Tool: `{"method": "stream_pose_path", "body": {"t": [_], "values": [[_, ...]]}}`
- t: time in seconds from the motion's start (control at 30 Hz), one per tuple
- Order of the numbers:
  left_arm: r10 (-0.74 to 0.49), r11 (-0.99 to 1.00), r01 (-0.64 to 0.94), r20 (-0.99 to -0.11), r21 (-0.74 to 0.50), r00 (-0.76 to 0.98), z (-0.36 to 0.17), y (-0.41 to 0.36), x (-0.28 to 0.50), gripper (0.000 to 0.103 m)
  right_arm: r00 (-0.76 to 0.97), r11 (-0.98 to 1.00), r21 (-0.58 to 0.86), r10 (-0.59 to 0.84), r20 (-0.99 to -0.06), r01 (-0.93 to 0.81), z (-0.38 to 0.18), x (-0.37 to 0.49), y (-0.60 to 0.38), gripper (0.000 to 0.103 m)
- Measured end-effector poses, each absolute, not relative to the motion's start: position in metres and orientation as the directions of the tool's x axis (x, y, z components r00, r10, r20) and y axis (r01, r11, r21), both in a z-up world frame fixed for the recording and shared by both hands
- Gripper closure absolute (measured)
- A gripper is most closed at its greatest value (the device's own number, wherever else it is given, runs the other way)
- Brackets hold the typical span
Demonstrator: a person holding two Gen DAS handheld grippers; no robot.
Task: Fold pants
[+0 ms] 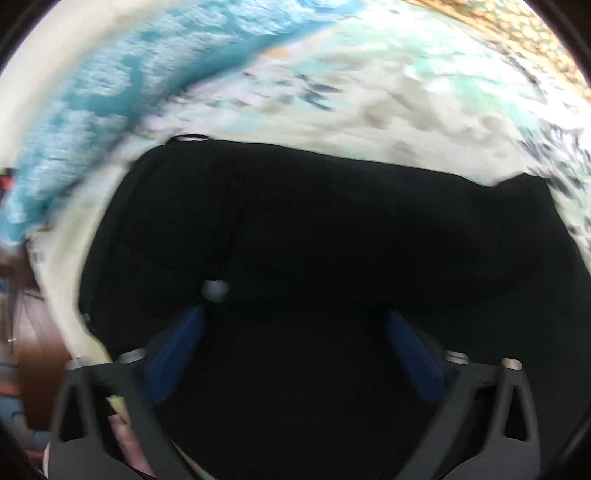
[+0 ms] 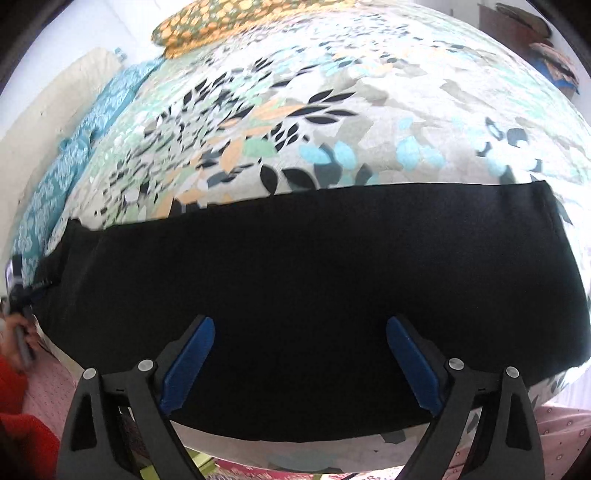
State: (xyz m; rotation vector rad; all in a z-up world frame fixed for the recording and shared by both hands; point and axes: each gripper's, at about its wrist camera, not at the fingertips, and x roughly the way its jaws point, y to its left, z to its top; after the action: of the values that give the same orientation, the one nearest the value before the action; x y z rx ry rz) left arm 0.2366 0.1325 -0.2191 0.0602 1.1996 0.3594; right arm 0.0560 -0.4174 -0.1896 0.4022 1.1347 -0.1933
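Nearest the lens, the right gripper [image 2: 300, 332] stands with jaws spread wide and empty over the black pants [image 2: 295, 280], which lie as a long band across the floral bedspread [image 2: 332, 122]. The left gripper [image 1: 293, 325] is likewise spread, hovering at the buttoned waist end. A clean fold probably needs both claws pinching matching edges. Only the right view shows the pants' full length and the orange pillow [image 2: 236, 22].

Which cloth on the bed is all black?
The pants, a plain black strip lying across the leafy bedsheet. The orange-spotted pillow and blue blanket are patterned.
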Motion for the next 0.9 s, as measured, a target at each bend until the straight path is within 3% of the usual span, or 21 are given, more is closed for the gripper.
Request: {"method": "stream_pose_path", "body": {"t": [0.1, 0.17, 0.27, 0.37, 0.43, 0.5, 0.57, 0.63, 0.77, 0.9], "values": [[0.277, 0.934, -0.314, -0.902, 0.171, 0.332, -0.21, 0.136, 0.228, 0.001, 0.474, 0.888, 0.251, 0.044, -0.88, 0.385, -0.182, 0.049, -0.427, 0.009], [0.188, 0.954, -0.293, -0.897, 0.069, 0.4, -0.197, 0.128, 0.227, 0.001, 0.486, 0.872, 0.277, 0.052, -0.872, 0.404, -0.183, 0.049, -0.434, 0.009], [0.027, 0.987, -0.151, -0.876, -0.053, 0.481, -0.176, 0.094, 0.23, 0.001, 0.467, 0.851, 0.301, 0.076, -0.881, 0.43, -0.192, 0.055, -0.44, 0.009], [-0.076, 0.997, 0.019, -0.884, -0.076, 0.461, -0.173, 0.053, 0.259, 0.001, 0.475, 0.853, 0.304, 0.076, -0.876, 0.424, -0.191, 0.059, -0.441, 0.009], [-0.04, 0.999, 0.049, -0.908, -0.022, 0.417, -0.187, 0.034, 0.279, 0.001, 0.469, 0.857, 0.299, 0.078, -0.88, 0.419, -0.194, 0.059, -0.442, 0.009], [0.104, 0.994, -0.012, -0.935, 0.106, 0.339, -0.213, 0.03, 0.305, 0.0, 0.468, 0.864, 0.297, 0.083, -0.88, 0.406, -0.197, 0.058, -0.441, 0.008], [0.097, 0.99, -0.131, -0.941, 0.056, 0.325, -0.224, 0.038, 0.314, 0.0, 0.478, 0.879, 0.297, 0.093, -0.874, 0.372, -0.2, 0.056, -0.437, 0.0], [0.106, 0.98, -0.196, -0.934, 0.039, 0.34, -0.222, 0.041, 0.313, 0.0, 0.464, 0.905, 0.252, 0.07, -0.883, 0.343, -0.202, 0.058, -0.43, 0.0], [0.156, 0.982, -0.158, -0.92, 0.105, 0.36, -0.216, 0.027, 0.304, 0.0, 0.469, 0.904, 0.27, 0.09, -0.879, 0.332, -0.193, 0.06, -0.438, 0.001], [0.132, 0.989, -0.115, -0.917, 0.095, 0.376, -0.197, 0.04, 0.272, 0.001, 0.492, 0.838, 0.302, 0.047, -0.87, 0.454, -0.183, 0.048, -0.506, 0.001]]}}
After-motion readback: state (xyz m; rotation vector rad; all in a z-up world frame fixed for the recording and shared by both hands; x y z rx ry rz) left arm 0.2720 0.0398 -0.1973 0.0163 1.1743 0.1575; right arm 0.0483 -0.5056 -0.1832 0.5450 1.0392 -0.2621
